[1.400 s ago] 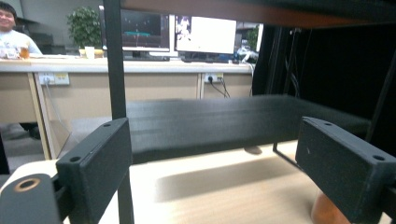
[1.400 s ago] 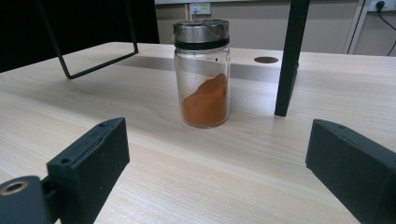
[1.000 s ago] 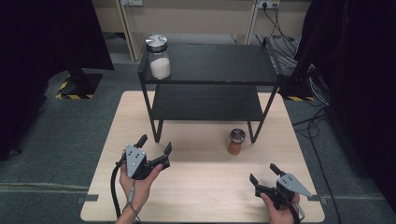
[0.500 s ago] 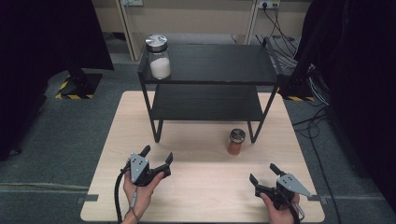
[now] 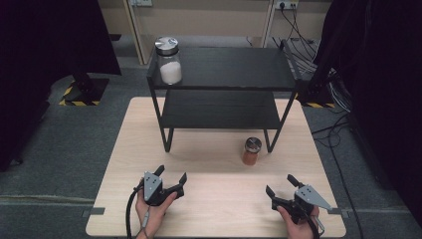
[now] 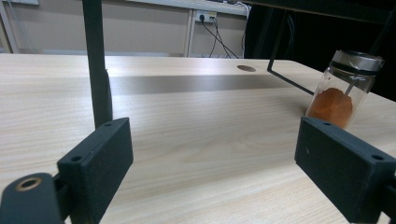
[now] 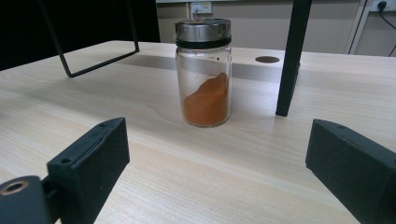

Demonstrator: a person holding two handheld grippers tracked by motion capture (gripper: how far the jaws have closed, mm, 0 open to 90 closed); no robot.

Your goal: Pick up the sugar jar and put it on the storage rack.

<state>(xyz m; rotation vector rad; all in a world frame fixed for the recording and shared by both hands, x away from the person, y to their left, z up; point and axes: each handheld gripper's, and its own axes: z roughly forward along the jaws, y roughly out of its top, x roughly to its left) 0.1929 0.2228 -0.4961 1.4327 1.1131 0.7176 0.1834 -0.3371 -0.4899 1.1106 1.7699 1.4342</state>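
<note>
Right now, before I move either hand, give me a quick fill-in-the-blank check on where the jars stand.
1. The jar of white powder stands on the ____ level of the black shelf.
2. The jar of orange powder stands on the wooden ____.
3. Both jars have ____-coloured lids.
4. The right gripper holds ____ between its fingers.

Missing words: top; table; silver; nothing

In the left gripper view, the glass spice jar of orange powder (image 6: 348, 88) is partly covered at its base by a black jaw. The black metal two-tier shelf rack (image 7: 292, 56) is cut off at the top edge.
</note>
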